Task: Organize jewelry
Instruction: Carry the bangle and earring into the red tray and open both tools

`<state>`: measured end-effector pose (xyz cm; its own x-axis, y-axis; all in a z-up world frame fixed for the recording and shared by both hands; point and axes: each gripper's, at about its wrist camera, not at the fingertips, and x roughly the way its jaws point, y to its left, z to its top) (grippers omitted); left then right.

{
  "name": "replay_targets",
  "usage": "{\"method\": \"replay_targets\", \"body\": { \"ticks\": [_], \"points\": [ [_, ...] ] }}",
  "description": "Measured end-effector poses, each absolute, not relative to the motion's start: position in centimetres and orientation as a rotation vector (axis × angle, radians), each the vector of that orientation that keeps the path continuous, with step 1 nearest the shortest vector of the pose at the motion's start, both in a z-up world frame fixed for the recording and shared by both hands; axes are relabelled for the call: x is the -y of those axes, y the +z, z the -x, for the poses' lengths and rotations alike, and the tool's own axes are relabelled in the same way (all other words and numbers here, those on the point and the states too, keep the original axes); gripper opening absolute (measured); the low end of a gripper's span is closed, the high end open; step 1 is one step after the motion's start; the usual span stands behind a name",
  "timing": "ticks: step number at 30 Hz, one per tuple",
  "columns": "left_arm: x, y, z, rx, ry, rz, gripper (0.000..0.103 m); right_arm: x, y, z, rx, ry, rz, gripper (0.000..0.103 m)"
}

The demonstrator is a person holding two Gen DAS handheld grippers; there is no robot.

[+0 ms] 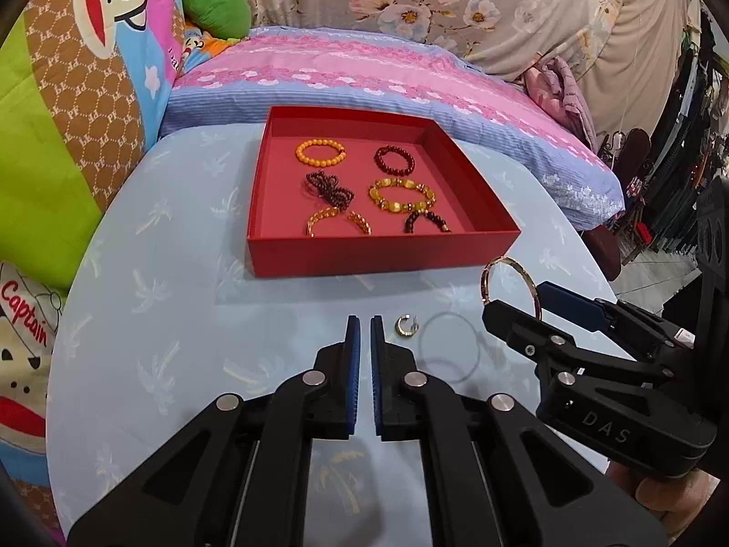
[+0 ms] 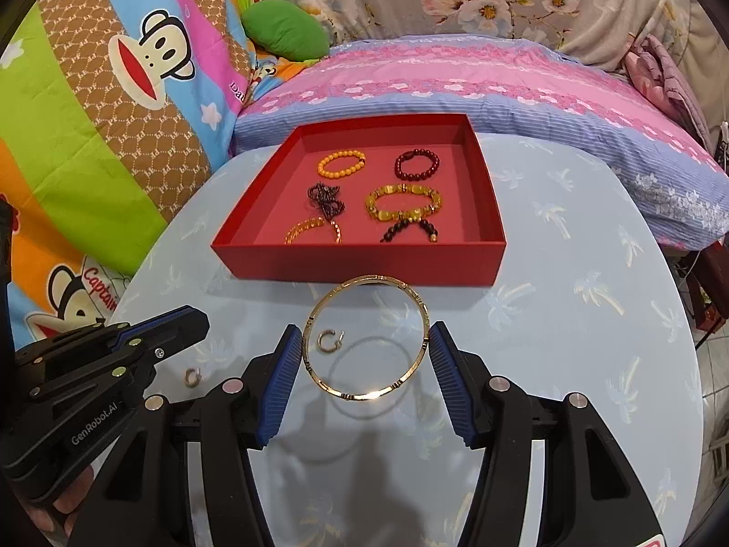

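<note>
A red tray (image 1: 382, 253) (image 2: 364, 264) on the light blue table holds several bead bracelets, among them an orange one (image 1: 319, 153) and a dark red one (image 1: 394, 160). My right gripper (image 2: 367, 355) is shut on a thin gold bangle (image 2: 364, 395) and holds it above the table in front of the tray; it shows in the left wrist view too (image 1: 510, 289). My left gripper (image 1: 365, 346) is shut and empty, low over the table. A small silver hoop earring (image 1: 403, 324) (image 2: 326, 340) lies on the table by the left fingertips. A second earring (image 2: 191, 376) lies near the left gripper (image 2: 182, 323).
A pink and blue pillow (image 1: 364, 73) lies behind the tray. A cartoon monkey quilt (image 1: 68, 91) rises on the left, with a green cushion (image 1: 214, 2). The round table's edge (image 2: 683, 342) drops off on the right, beside clutter and floor.
</note>
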<state>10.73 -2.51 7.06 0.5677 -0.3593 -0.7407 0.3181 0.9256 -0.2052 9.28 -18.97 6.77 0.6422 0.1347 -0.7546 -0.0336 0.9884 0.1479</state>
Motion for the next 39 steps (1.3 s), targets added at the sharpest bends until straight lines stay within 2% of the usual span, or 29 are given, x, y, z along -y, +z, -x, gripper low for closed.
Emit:
{"method": "replay_targets", "body": {
  "ticks": [23, 39],
  "points": [
    [4.4, 8.3, -19.6, -0.84, -0.333, -0.008, 0.004, 20.1, 8.5, -17.5, -0.794, 0.096, -0.132, 0.056],
    [6.5, 5.3, -27.1, -0.883, -0.305, -0.042, 0.004, 20.8, 5.2, -25.8, -0.857, 0.07, -0.14, 0.056]
  ]
}}
